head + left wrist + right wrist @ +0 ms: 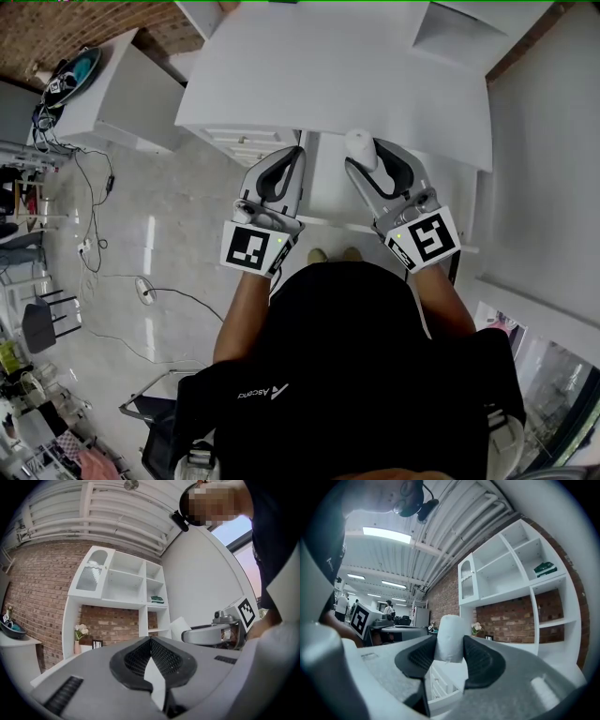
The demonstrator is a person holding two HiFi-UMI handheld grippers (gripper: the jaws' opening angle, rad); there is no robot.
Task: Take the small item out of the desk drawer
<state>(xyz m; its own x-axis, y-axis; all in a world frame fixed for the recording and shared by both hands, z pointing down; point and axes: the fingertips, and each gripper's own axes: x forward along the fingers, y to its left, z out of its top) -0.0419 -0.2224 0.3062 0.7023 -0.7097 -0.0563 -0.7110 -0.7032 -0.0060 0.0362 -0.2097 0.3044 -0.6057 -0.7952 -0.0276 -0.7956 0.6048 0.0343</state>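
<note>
The dark ribbed pads (483,660) of the right gripper (450,642) pinch a small white roll (451,634) between them, jaws set wide around its sides, its rounded top standing above the tips. From the head view the roll (360,146) sits in the right gripper (367,159) against the front edge of a white desk (328,75), held up clear of the surface. The left gripper (151,640) carries nothing. Its pads (135,660) are pressed together tip to tip, and a sliver of white background shows in the gap below where they meet. In the head view the left gripper (295,156) is level with its partner and just beside it, both pointing away from the person, whose black shirt (347,356) fills the lower frame. Each gripper's marker cube faces the head camera.

Below the right jaws, white drawer fronts (439,684) show. Whether any drawer stands open cannot be told.

Beyond the left gripper stands a white shelf unit (126,583) against a brick wall (42,588), a green object (158,599) on one shelf and a vase of flowers (79,637) on a ledge under it. The right gripper view shows the same shelves (511,569), and people (388,607) at desks far down the room. Cables (94,206) trail over the pale floor at the person's left.
</note>
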